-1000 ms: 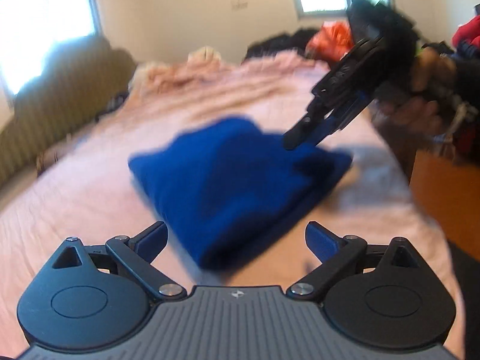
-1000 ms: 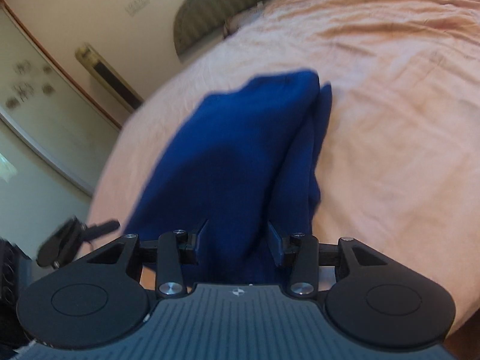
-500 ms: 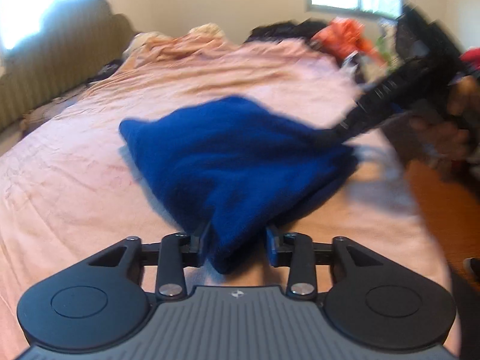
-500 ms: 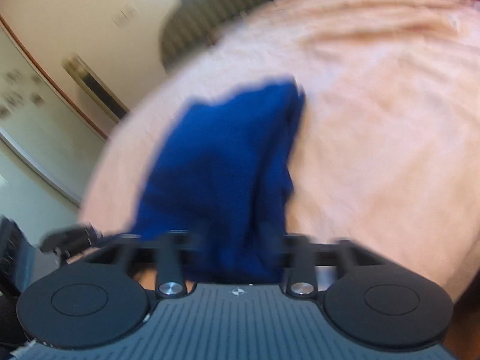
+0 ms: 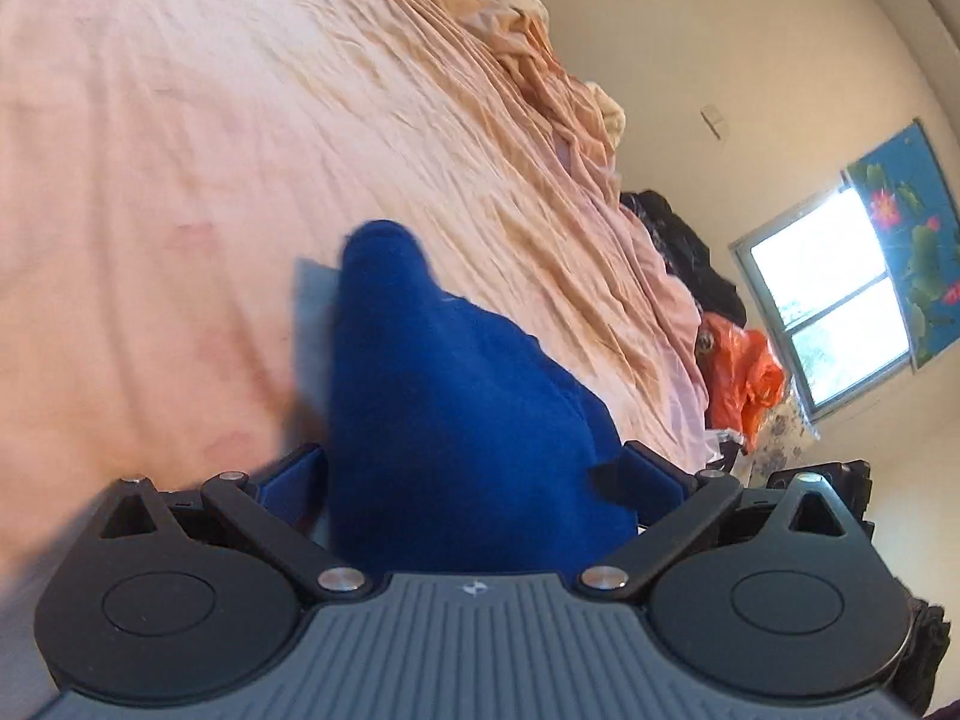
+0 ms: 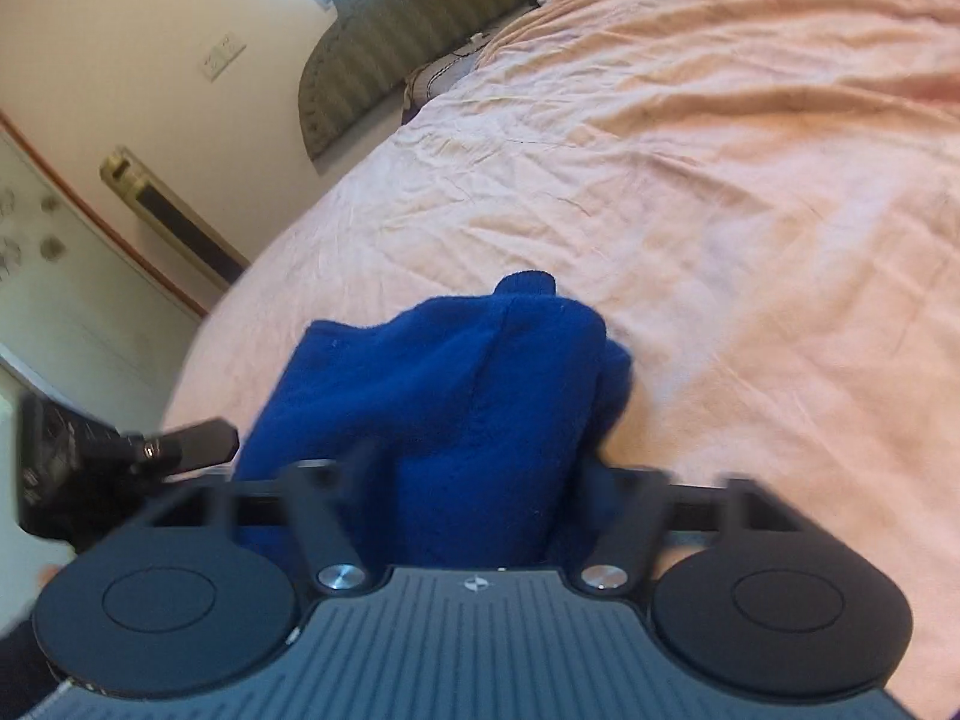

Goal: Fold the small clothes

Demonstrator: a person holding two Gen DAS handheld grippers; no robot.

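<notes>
A folded, thick blue garment (image 5: pixel 444 408) lies bunched on the peach bed sheet (image 5: pixel 180 120). My left gripper (image 5: pixel 471 474) is open, and its blue fingers stand wide on either side of the garment's near end. In the right wrist view the same blue garment (image 6: pixel 456 384) fills the gap of my right gripper (image 6: pixel 480 474). That gripper's fingers are blurred and spread wider than a firm pinch, with cloth touching both. The left gripper's black tip (image 6: pixel 186 447) shows beside the garment's left edge.
The bed sheet (image 6: pixel 750 210) stretches far beyond the garment and is bunched up at its far end (image 5: pixel 540 54). Dark clothes (image 5: pixel 690 246) and an orange bag (image 5: pixel 750 384) sit by the window (image 5: pixel 834 300). A striped headboard (image 6: pixel 408 30) stands at the bed's other side.
The left gripper, shut on the garment half a second ago, has opened wide and rolled over. The right gripper's fingers have spread apart. The garment is more bunched.
</notes>
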